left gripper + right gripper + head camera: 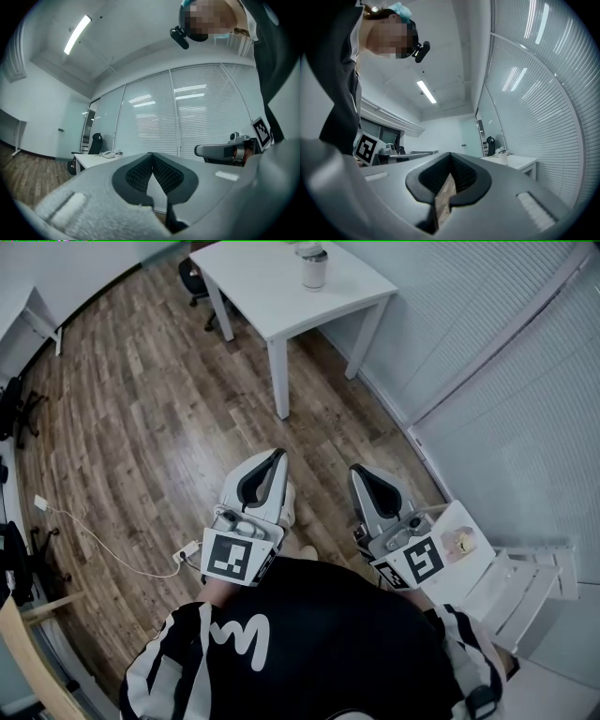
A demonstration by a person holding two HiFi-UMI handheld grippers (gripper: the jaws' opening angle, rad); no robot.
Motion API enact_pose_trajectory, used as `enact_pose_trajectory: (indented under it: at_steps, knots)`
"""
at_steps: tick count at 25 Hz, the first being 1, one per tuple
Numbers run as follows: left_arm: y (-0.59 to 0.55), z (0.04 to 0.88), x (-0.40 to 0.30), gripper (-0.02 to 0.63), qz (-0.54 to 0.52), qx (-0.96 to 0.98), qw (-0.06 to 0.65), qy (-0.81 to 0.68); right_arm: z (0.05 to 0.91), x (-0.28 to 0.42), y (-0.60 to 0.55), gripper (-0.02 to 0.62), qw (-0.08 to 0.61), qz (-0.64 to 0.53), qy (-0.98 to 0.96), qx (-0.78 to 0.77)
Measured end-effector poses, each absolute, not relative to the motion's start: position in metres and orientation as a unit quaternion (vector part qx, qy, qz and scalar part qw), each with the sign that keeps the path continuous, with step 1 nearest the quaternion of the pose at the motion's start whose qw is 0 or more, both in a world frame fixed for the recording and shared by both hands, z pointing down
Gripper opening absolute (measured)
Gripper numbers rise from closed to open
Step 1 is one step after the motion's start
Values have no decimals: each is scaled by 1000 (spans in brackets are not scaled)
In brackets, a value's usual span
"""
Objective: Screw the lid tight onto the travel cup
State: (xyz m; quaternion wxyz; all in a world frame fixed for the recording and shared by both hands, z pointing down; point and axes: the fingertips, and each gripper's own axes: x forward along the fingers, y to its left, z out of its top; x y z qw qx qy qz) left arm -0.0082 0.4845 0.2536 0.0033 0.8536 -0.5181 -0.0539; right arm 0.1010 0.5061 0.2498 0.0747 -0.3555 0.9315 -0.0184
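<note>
A: Left gripper and right gripper, how do they stand?
B: Both have their jaws closed on nothing. They are side by side close in front of the person, well short of the table.
A: And the cup?
B: Cup stands upright at the table's far end, well apart from both grippers.

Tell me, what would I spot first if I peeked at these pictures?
First you would spot the two grey grippers held out over the wooden floor, the left gripper and the right gripper. Each has its fingers shut on nothing. Farther ahead, a travel cup stands on a white table next to the window blinds.
</note>
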Motion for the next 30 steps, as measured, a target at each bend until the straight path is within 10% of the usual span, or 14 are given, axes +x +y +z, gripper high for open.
enact_pose_trajectory:
  at_steps: [30]
  knots:
    - [267, 240, -60, 2, -65, 869, -1, -491, 246, 51, 294, 0, 72, -20, 922, -379]
